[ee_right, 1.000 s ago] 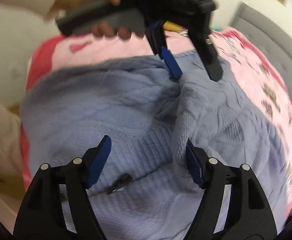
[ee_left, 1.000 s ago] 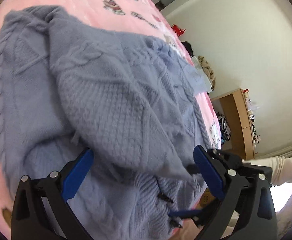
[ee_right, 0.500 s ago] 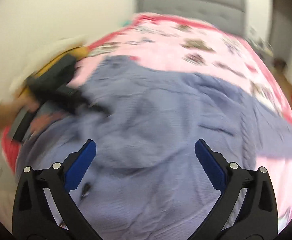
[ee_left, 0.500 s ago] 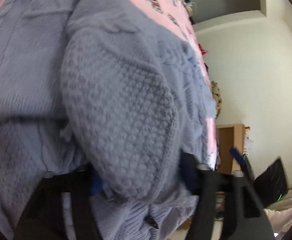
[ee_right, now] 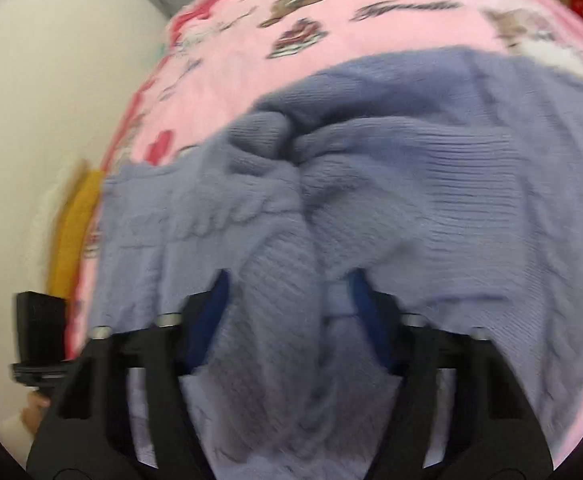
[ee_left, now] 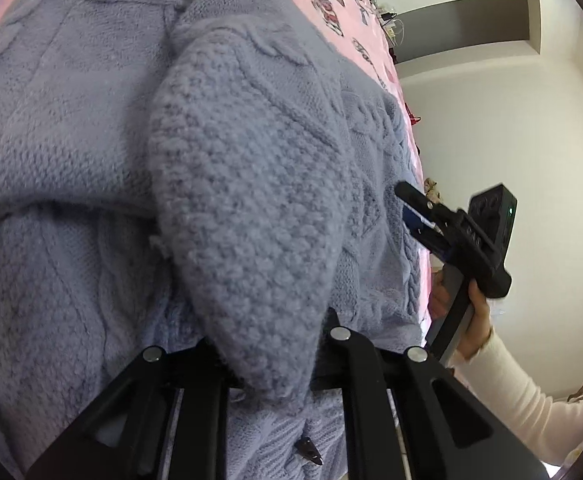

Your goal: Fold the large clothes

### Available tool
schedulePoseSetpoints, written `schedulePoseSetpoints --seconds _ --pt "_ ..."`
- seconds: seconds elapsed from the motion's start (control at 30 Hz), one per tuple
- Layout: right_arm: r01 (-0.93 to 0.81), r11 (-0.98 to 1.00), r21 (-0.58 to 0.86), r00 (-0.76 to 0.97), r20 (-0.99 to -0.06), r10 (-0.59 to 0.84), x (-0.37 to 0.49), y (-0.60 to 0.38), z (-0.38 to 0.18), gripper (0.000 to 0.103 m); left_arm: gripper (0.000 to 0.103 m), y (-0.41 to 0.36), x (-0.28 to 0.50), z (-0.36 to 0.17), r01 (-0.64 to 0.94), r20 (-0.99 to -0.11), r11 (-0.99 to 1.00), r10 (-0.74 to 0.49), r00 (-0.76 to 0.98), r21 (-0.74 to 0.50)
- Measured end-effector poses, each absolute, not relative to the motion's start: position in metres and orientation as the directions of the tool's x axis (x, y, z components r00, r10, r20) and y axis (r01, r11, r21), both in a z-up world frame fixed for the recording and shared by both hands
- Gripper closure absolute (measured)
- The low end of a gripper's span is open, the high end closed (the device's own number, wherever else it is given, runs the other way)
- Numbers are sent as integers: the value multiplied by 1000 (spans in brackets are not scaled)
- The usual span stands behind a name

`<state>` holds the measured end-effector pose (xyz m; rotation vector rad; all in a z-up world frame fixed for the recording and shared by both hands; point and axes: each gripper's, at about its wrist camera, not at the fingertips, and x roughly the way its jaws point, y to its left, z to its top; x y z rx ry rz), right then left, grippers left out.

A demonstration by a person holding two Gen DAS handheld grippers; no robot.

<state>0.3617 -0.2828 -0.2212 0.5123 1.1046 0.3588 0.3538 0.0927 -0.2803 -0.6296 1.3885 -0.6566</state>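
A large blue-grey cable-knit sweater (ee_left: 91, 160) lies spread on the pink bed. In the left wrist view my left gripper (ee_left: 267, 356) is shut on a thick sleeve (ee_left: 251, 200) that bulges up between its jaws. My right gripper (ee_left: 415, 210) shows at the right of that view, at the sweater's edge. In the right wrist view my right gripper (ee_right: 287, 300) is closed on a raised fold of the sweater (ee_right: 283, 280), with bunched knit (ee_right: 411, 184) beyond it. This view is blurred.
The pink blanket (ee_right: 291, 12) with bear prints covers the bed. A cream wall (ee_left: 511, 120) is on the right, with a dark recess (ee_left: 471, 24) above. A yellow object (ee_right: 75, 232) lies by the bed's left edge. My sleeved arm (ee_left: 511, 392) holds the right gripper.
Both grippers have gone from open to closed on the sweater. The left one took the sleeve; the right one swung round and down onto a fold.
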Motion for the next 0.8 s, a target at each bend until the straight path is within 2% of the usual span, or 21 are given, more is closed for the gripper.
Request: schedulePoseSetpoints --seconds 0.07,0.2,0.33,0.43,0.53,0.63,0.67,0.73,0.77,0.8 --pt "-82 839 537 386 -759 524 365 -276 -217 97 91 88 356 -280 48 -665 670 -742 83 -741" --pt "-157 861 484 374 -778 505 373 -265 -197 97 91 86 351 -271 79 -669 681 -731 135 -728" --pt "-263 858 442 444 -734 514 378 -269 -152 97 91 87 347 -239 156 -609 659 -745 274 -736" --pt "-281 896 343 490 -752 441 382 -273 -136 97 91 81 355 -232 190 -599 672 -731 326 -716" --pt "-212 916 341 479 -780 402 393 -286 -160 97 91 75 361 -254 161 -634 690 -716 292 -705" --pt "-171 935 311 381 -854 354 392 -288 -208 96 91 71 351 -280 125 -669 702 -708 227 -701" --pt "-172 937 302 349 -871 345 388 -286 -222 92 90 75 349 -285 113 -670 700 -710 217 -705" --pt "-148 934 327 397 -845 358 374 -287 -220 82 87 84 339 -289 92 -648 676 -730 216 -731" --pt "-126 929 347 418 -831 367 368 -290 -214 49 80 87 336 -287 85 -638 666 -738 219 -741" --pt "-98 930 354 440 -823 360 361 -291 -208 24 69 89 334 -283 74 -630 657 -745 218 -751"
